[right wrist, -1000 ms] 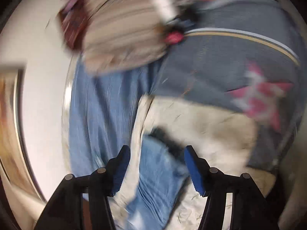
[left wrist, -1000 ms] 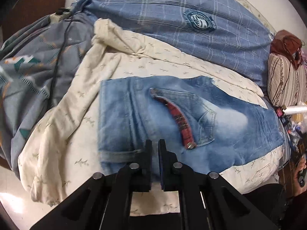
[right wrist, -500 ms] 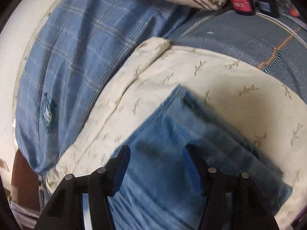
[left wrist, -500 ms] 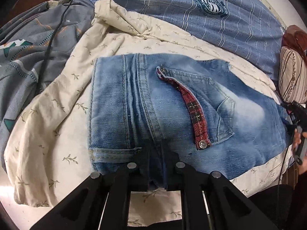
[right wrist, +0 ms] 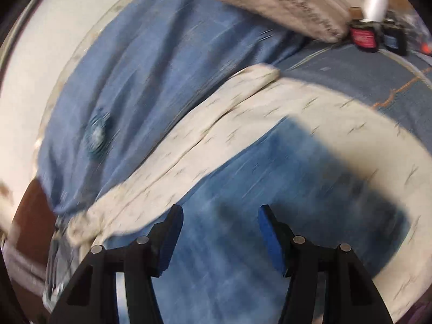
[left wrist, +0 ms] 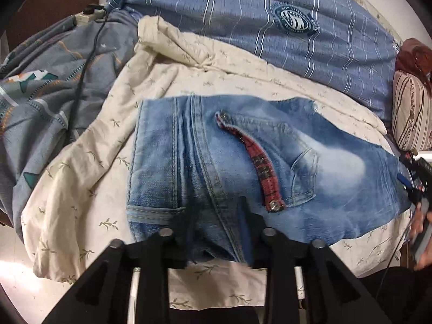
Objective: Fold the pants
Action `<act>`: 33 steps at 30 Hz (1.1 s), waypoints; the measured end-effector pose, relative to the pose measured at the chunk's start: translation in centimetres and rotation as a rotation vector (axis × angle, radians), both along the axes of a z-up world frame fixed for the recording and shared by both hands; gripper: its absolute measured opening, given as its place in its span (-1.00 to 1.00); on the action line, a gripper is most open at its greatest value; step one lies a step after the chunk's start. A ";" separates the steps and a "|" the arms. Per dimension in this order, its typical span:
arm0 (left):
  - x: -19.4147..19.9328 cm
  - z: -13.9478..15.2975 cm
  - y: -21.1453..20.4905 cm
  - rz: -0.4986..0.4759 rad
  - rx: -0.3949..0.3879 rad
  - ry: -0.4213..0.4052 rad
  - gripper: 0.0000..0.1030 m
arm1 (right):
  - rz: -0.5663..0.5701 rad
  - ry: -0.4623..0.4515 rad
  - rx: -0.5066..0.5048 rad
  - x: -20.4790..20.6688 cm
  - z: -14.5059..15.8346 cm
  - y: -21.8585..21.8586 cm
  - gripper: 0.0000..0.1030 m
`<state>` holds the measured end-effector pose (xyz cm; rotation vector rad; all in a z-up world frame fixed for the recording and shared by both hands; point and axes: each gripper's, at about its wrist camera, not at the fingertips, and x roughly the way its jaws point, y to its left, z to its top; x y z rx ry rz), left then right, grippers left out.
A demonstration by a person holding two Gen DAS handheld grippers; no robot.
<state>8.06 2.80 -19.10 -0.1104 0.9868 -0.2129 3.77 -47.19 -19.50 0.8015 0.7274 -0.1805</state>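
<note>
Folded light-blue jeans (left wrist: 310,162) lie flat on a cream blanket (left wrist: 81,162), back pocket up, with a red plaid strip (left wrist: 266,172) across it. My left gripper (left wrist: 216,210) sits at the near waist edge. Its jaws are opening, with the denim seam lying between the parted fingers and no pad pressing on it. In the blurred right wrist view, my right gripper (right wrist: 220,216) hovers open over the jeans (right wrist: 297,202), nothing between its blue pads. The folded end of the jeans lies ahead of it on the cream blanket (right wrist: 270,100).
A blue plaid sheet (left wrist: 270,27) covers the far side, and a grey patterned quilt (left wrist: 40,94) with a black cable lies left. A striped pillow (left wrist: 410,113) sits at the right. Dark small containers (right wrist: 364,36) stand beyond the pillow (right wrist: 283,2). A person's hand (left wrist: 421,224) shows at the right edge.
The left jaws went from shut at the jeans' waist edge to parted, and the denim stays flat. The right gripper swept sideways and rolled over the jeans, still open.
</note>
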 end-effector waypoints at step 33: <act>3.2 -3.6 -2.4 0.051 0.460 -0.019 1.00 | 0.353 0.243 -0.598 3.1 -3.8 17.7 0.84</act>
